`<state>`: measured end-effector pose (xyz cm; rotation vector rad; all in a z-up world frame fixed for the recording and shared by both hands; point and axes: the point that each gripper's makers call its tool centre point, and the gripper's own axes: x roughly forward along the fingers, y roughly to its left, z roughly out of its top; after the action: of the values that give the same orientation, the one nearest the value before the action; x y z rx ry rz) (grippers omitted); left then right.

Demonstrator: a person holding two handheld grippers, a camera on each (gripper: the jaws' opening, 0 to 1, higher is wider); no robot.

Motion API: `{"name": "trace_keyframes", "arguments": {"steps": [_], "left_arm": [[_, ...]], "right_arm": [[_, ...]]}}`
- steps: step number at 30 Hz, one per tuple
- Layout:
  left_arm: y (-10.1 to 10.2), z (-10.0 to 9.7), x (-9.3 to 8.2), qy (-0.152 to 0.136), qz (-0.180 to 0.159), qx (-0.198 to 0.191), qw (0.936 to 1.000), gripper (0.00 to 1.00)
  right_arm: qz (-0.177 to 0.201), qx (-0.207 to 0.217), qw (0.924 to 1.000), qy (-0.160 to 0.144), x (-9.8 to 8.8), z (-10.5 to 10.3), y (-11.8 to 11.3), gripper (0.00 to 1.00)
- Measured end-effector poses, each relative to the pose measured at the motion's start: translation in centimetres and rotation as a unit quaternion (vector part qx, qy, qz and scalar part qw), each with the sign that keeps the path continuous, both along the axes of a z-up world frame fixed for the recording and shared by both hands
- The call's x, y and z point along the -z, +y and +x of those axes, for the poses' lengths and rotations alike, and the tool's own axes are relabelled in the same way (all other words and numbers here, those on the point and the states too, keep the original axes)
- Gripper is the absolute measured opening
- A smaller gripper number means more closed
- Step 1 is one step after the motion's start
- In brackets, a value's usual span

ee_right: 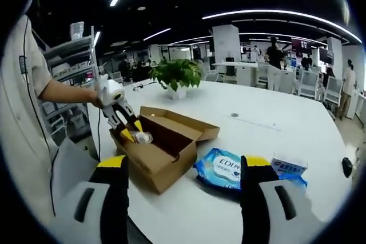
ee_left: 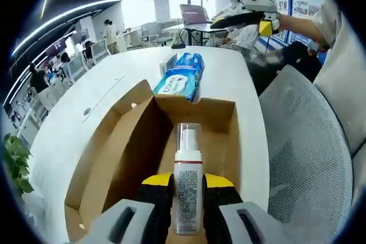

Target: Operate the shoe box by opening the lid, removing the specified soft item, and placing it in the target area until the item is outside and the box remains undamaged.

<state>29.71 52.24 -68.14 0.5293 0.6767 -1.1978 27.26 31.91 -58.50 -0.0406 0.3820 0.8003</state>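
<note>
We counted 1 open cardboard box (ee_right: pixel 163 144), 1 spray bottle (ee_left: pixel 188 176) inside it, 2 blue wipe packs (ee_left: pixel 180 78), 1 small white carton (ee_right: pixel 289 166), 1 potted plant (ee_right: pixel 176 75) and 2 grippers (ee_left: pixel 188 197) (ee_right: pixel 179 182)

The left gripper (ee_left: pixel 187 198) is pointed down into the open box, its yellow-tipped jaws closed on a spray bottle (ee_left: pixel 188 184), which is clamped between them. In the right gripper view, this same gripper (ee_right: pixel 132 130) is seen at the end of a bare forearm (ee_right: pixel 66 92) reaching in from a short sleeve. The right gripper (ee_right: pixel 183 190) is held level above the table with its jaws spread wide apart and nothing between them. In the left gripper view it (ee_left: pixel 251 12) is seen raised high, carried on an outstretched arm (ee_left: pixel 303 24).
</note>
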Motion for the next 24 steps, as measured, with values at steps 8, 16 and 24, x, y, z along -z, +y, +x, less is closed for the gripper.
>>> {"name": "trace_keyframes", "arguments": {"steps": [8, 16, 24], "left_arm": [[-1.2, -0.2, -2.6, -0.006, -0.059, -0.028, 0.9978, 0.19], [-2.5, -0.5, -5.0, -0.011, -0.119, -0.05, 0.9916, 0.19], [-3.6, -1.0, -6.7, -0.011, -0.167, -0.063, 0.9838, 0.19]], "right_arm": [[0.025, -0.013, 0.9996, -0.007, -0.5, 0.4, 2.3, 0.68], [0.051, -0.033, 0.9982, -0.007, -1.0, 0.5, 4.9, 0.6], [0.083, -0.046, 0.9955, -0.002, -1.6, 0.7, 6.9, 0.5]]}}
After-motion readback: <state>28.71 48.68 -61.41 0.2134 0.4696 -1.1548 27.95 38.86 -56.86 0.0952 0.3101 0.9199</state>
